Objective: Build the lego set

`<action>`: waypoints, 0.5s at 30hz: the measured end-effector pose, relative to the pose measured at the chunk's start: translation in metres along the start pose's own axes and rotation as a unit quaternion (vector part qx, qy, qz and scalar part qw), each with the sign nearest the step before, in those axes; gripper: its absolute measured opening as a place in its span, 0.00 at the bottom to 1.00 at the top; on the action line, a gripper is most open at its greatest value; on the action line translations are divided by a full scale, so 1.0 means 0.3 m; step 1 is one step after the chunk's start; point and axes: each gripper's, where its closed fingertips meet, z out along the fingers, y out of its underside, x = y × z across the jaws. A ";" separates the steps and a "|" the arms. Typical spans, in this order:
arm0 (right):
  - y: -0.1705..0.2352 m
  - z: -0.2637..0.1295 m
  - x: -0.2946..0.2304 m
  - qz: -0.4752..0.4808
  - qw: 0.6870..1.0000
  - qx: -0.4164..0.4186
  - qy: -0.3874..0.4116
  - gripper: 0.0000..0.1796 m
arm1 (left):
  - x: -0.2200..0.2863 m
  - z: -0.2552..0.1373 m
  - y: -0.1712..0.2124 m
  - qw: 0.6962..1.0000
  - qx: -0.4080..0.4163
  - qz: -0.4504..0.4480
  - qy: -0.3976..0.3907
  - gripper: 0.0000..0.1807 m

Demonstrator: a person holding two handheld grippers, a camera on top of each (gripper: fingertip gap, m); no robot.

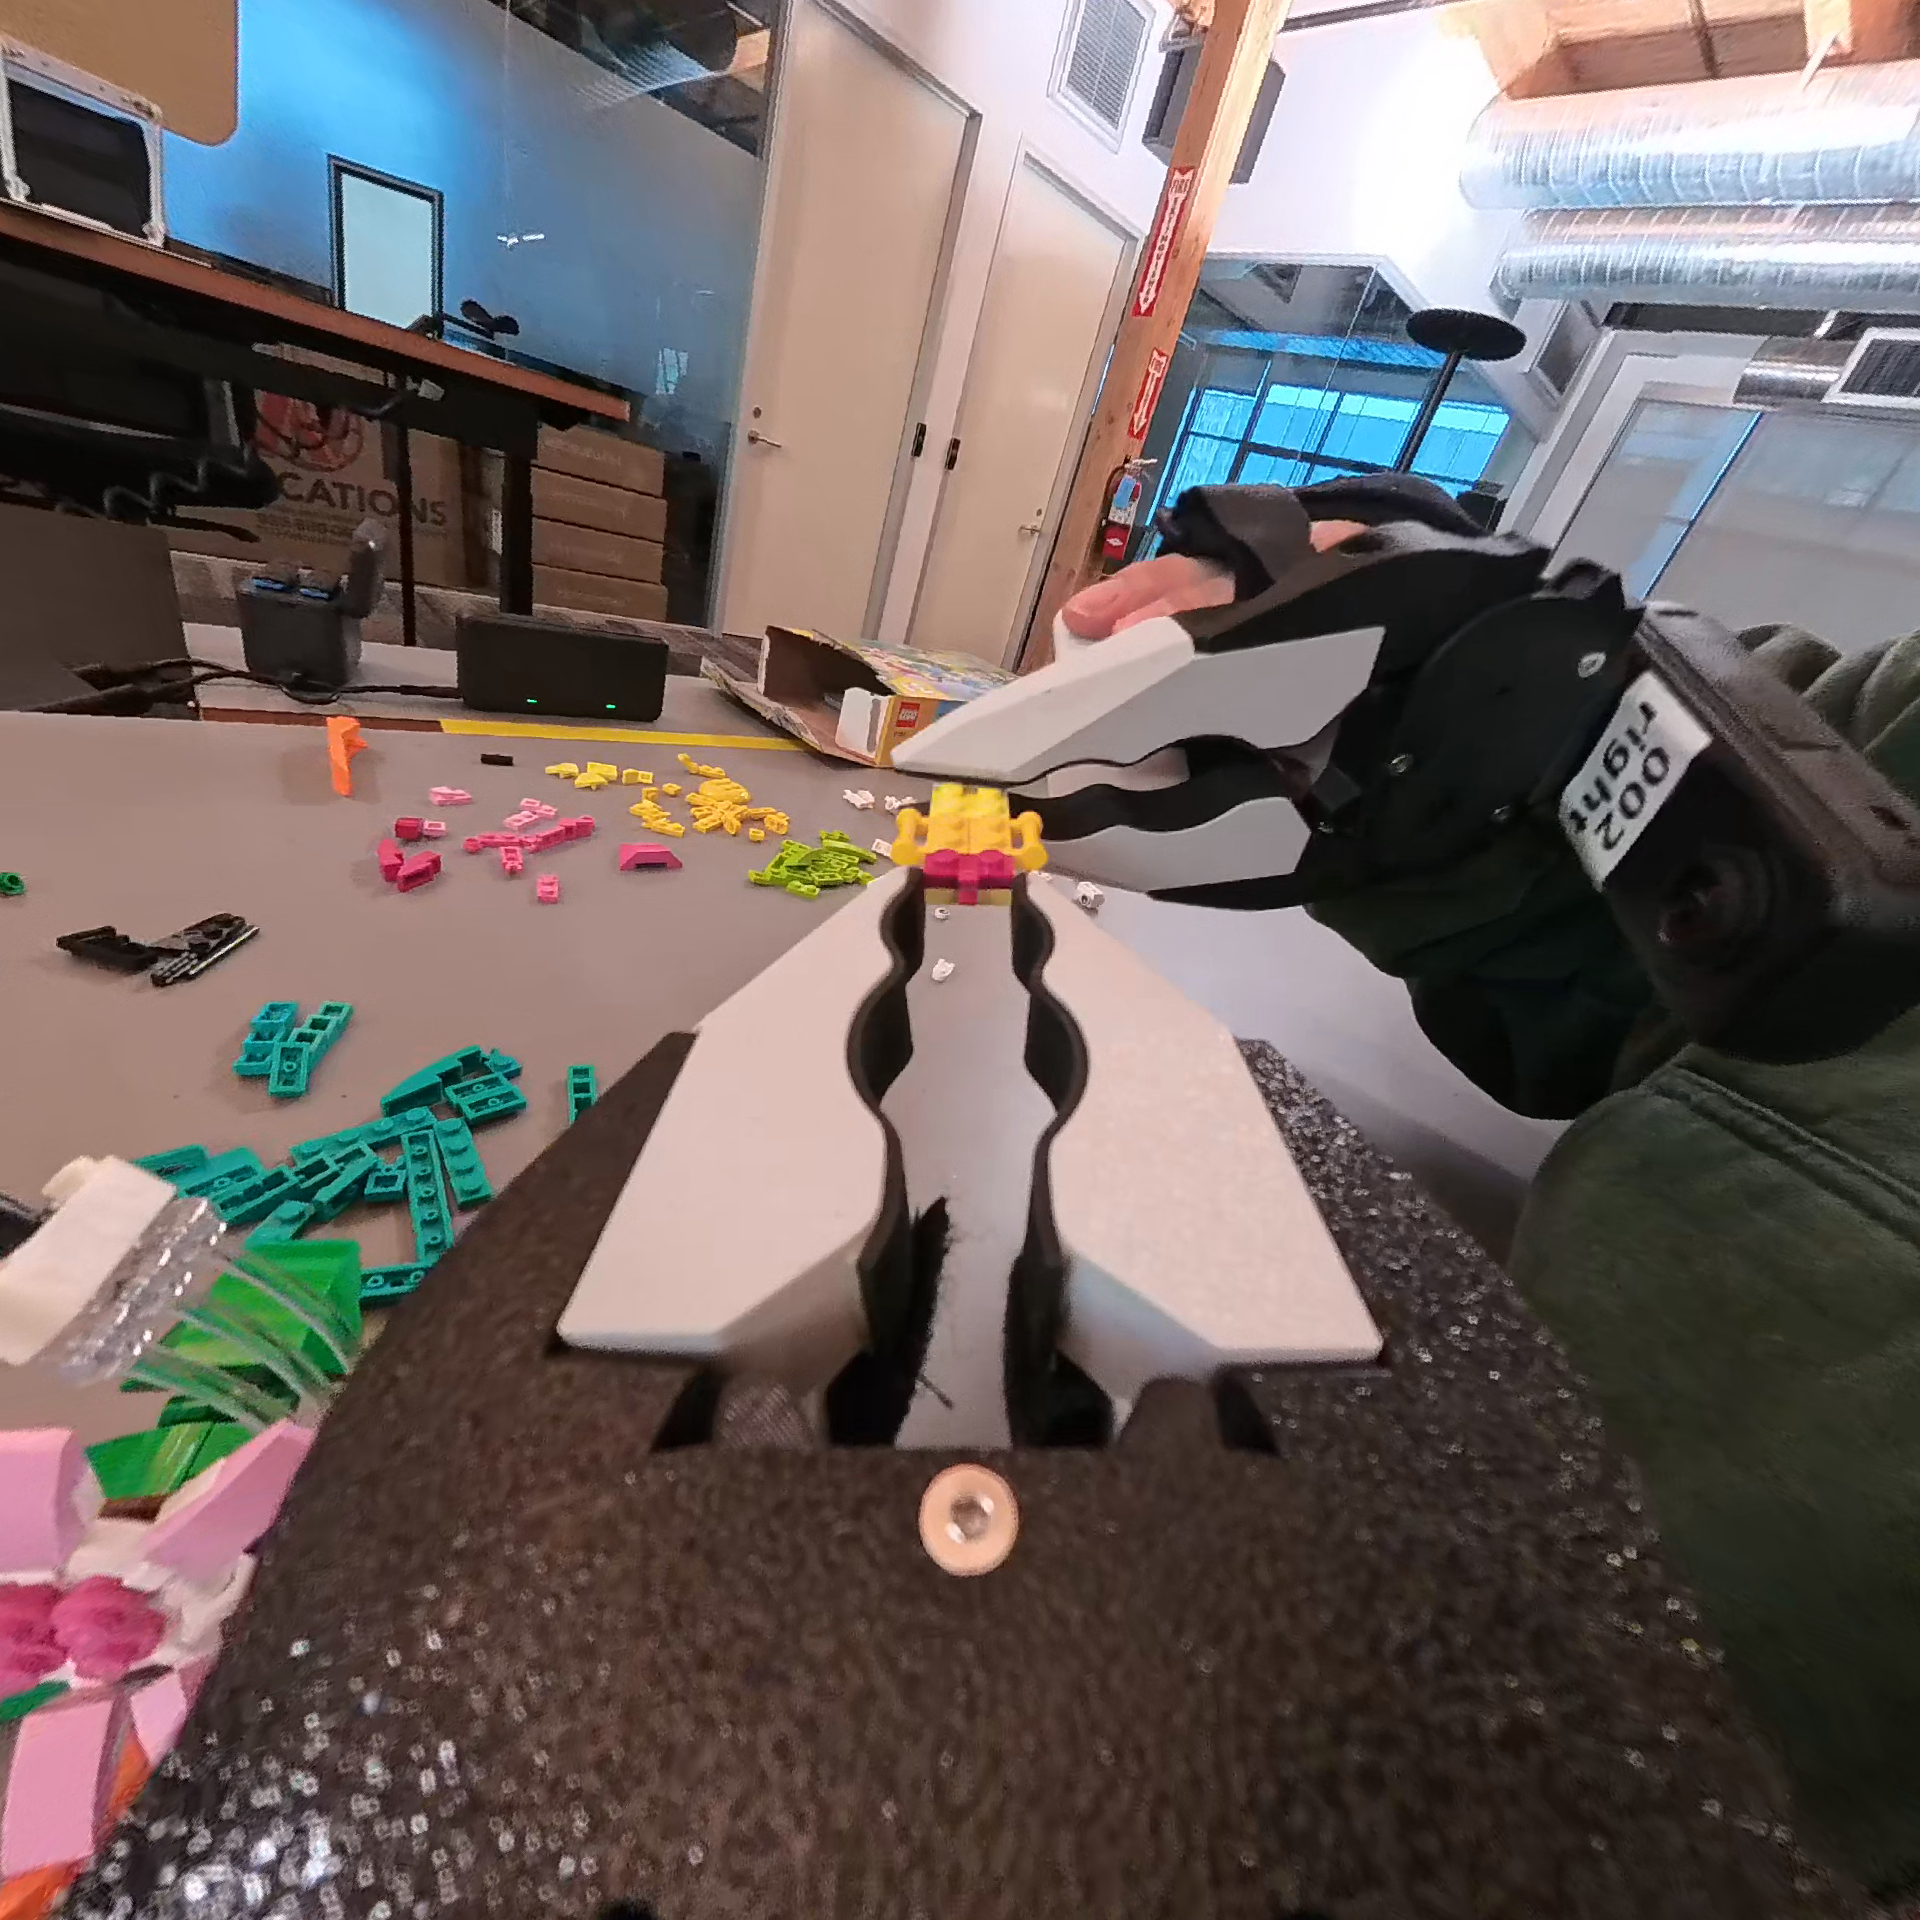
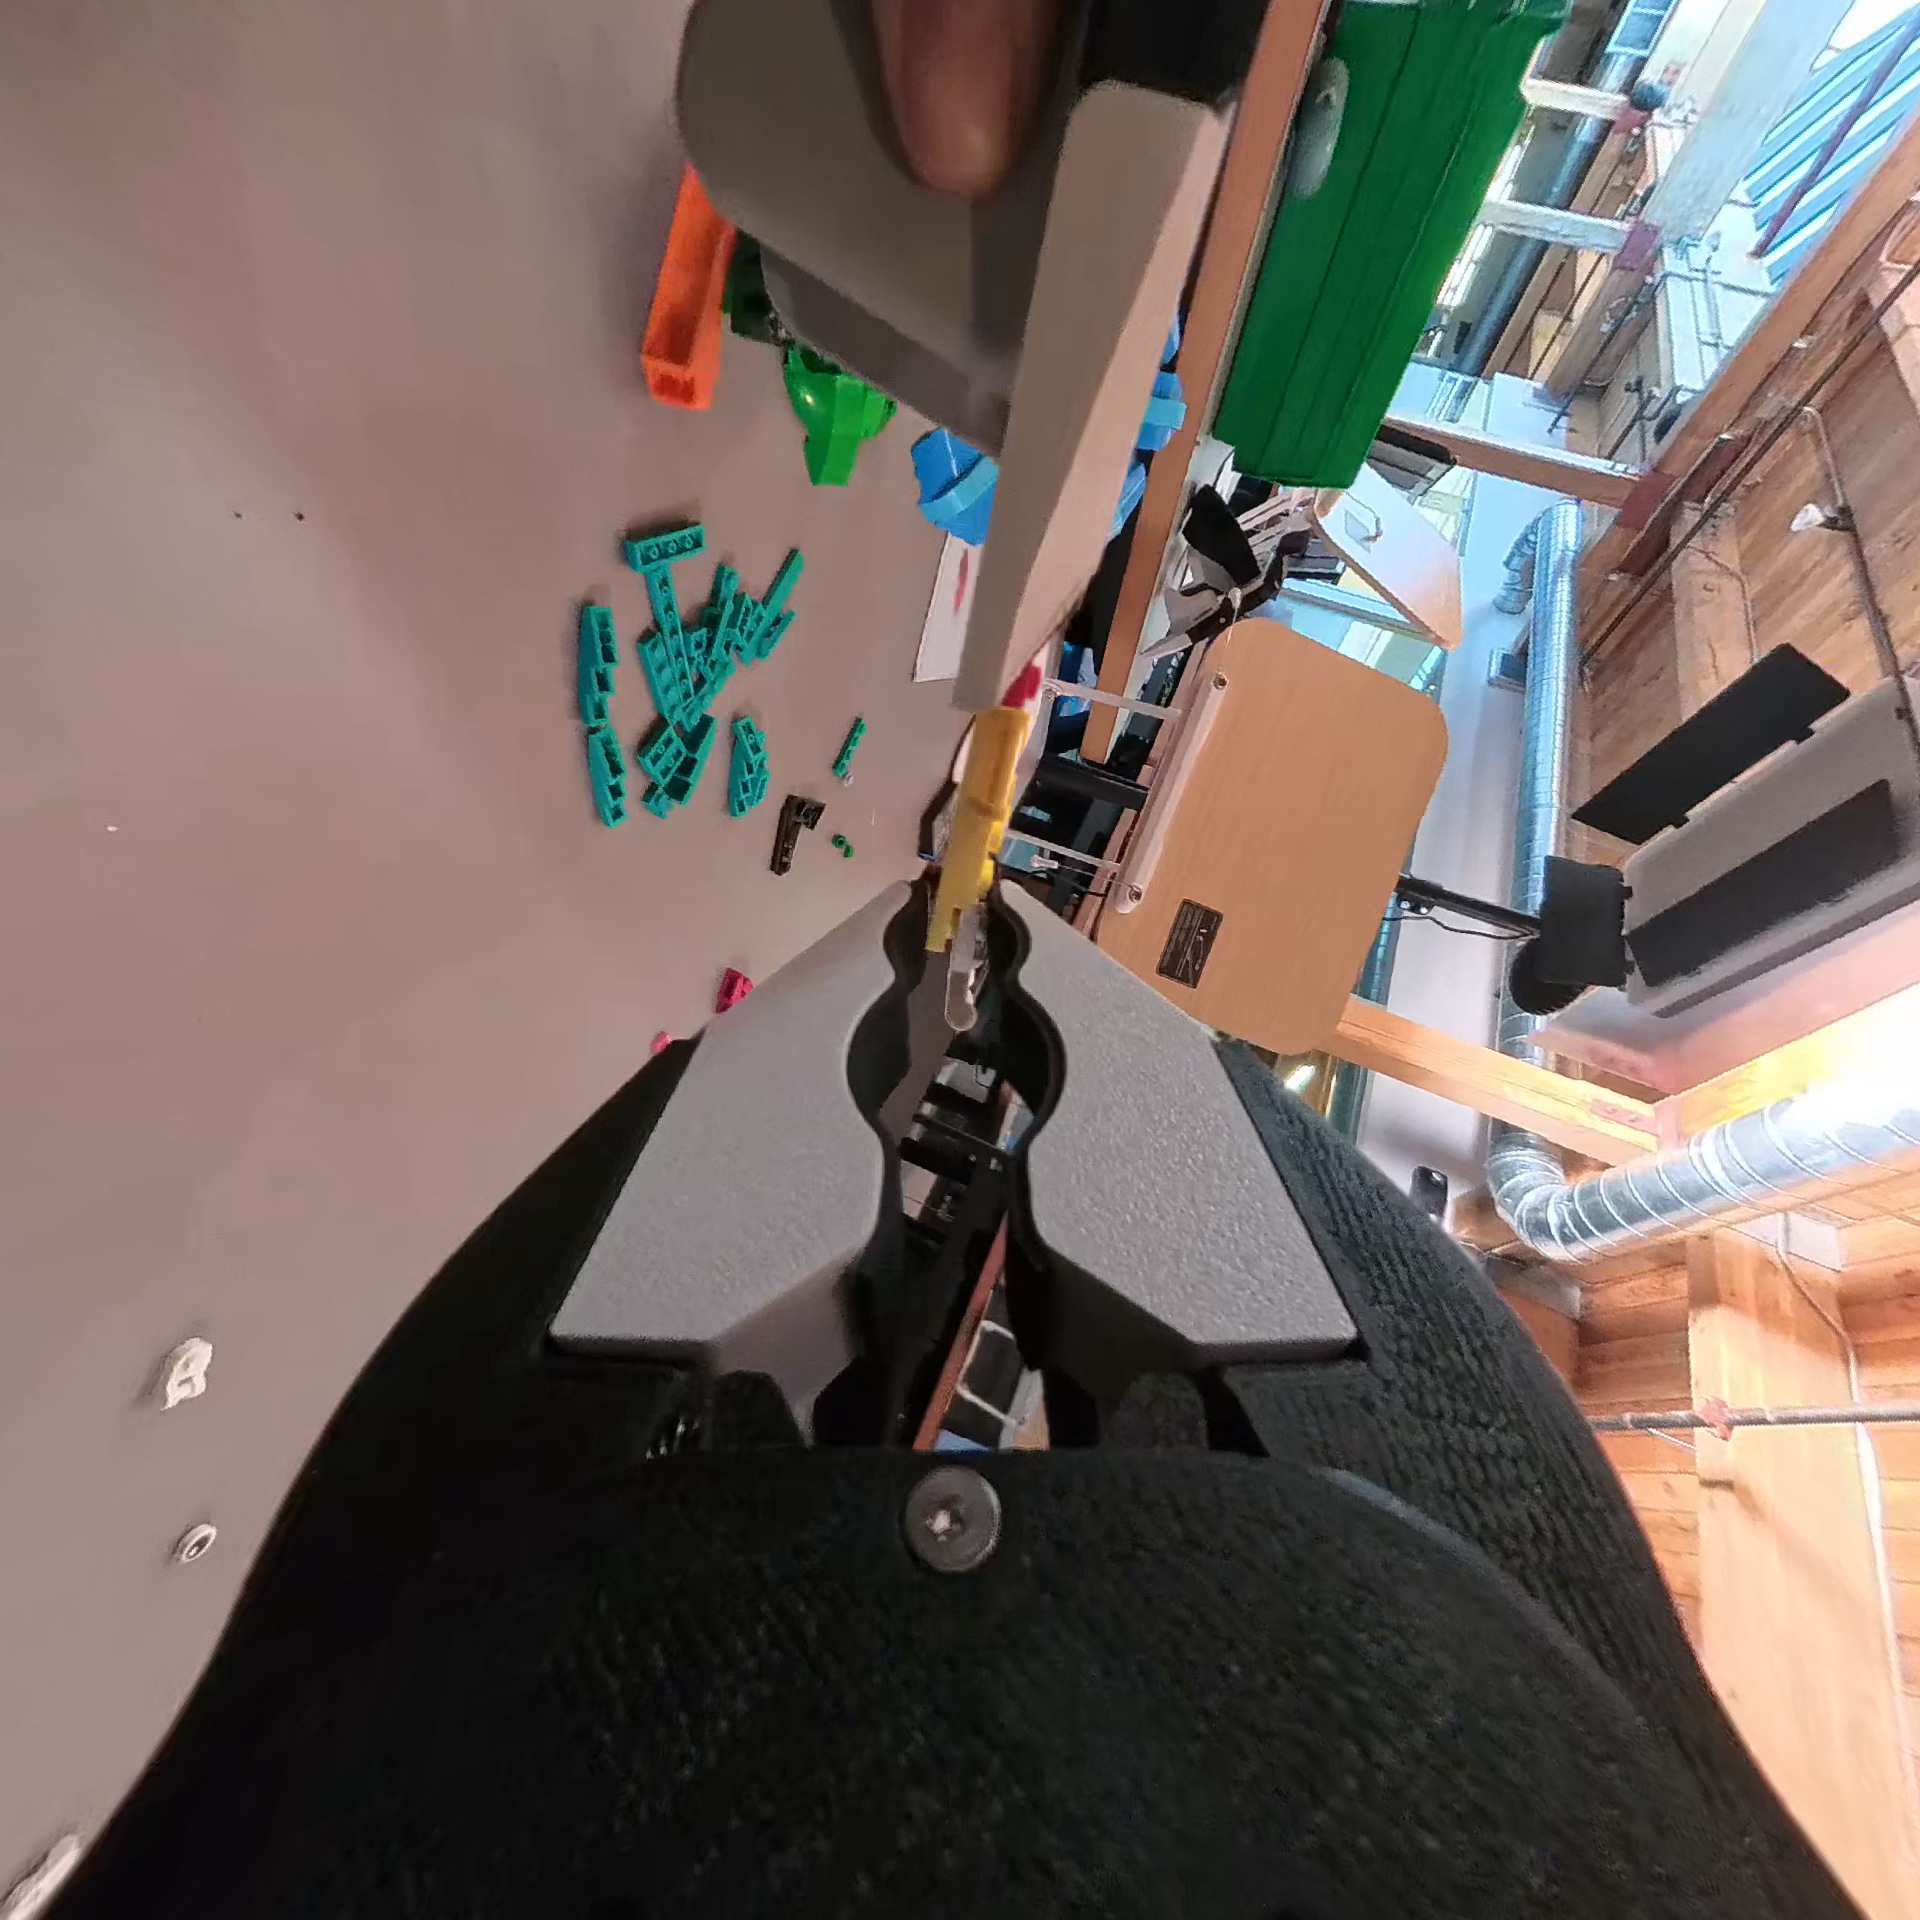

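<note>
My left gripper (image 1: 966,888) is shut on a small yellow and magenta lego assembly (image 1: 966,844) and holds it above the grey table (image 1: 156,800). My right gripper (image 1: 987,795) comes in from the right, turned on its side, with its tips at the top of the assembly. In the right wrist view my right gripper (image 2: 956,909) is shut on the near end of the yellow assembly (image 2: 982,805). A small pale piece (image 2: 961,982) sits between its fingers just behind. The left gripper's grey finger (image 2: 1039,468) reaches the far end from above.
Loose pieces lie sorted on the table: teal (image 1: 416,1143), pink (image 1: 499,831), yellow (image 1: 707,800), lime (image 1: 821,862), black (image 1: 156,945), one orange (image 1: 343,748). A torn lego box (image 1: 862,686) and black chargers (image 1: 561,665) stand at the back. A pink and green build (image 1: 104,1558) is near left. My left and right fingertips are right by each other.
</note>
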 end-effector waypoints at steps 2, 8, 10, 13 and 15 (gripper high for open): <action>-0.001 -0.001 0.001 -0.004 1.000 -0.002 0.002 0.05 | 0.001 -0.001 -0.001 1.000 0.003 -0.003 0.001 0.08; -0.003 -0.006 0.008 0.027 1.000 0.004 -0.003 0.05 | 0.006 -0.002 -0.005 1.000 0.005 -0.004 0.005 0.08; -0.004 -0.006 0.008 0.031 1.000 0.004 -0.003 0.05 | 0.006 -0.003 -0.006 1.000 0.006 -0.007 0.006 0.08; -0.003 -0.004 0.009 0.048 0.999 0.001 -0.004 0.04 | 0.004 -0.004 -0.006 1.000 0.008 -0.013 0.006 0.08; -0.001 -0.004 0.009 0.069 0.998 0.000 -0.008 0.04 | 0.004 -0.004 -0.005 1.000 0.010 -0.017 0.007 0.08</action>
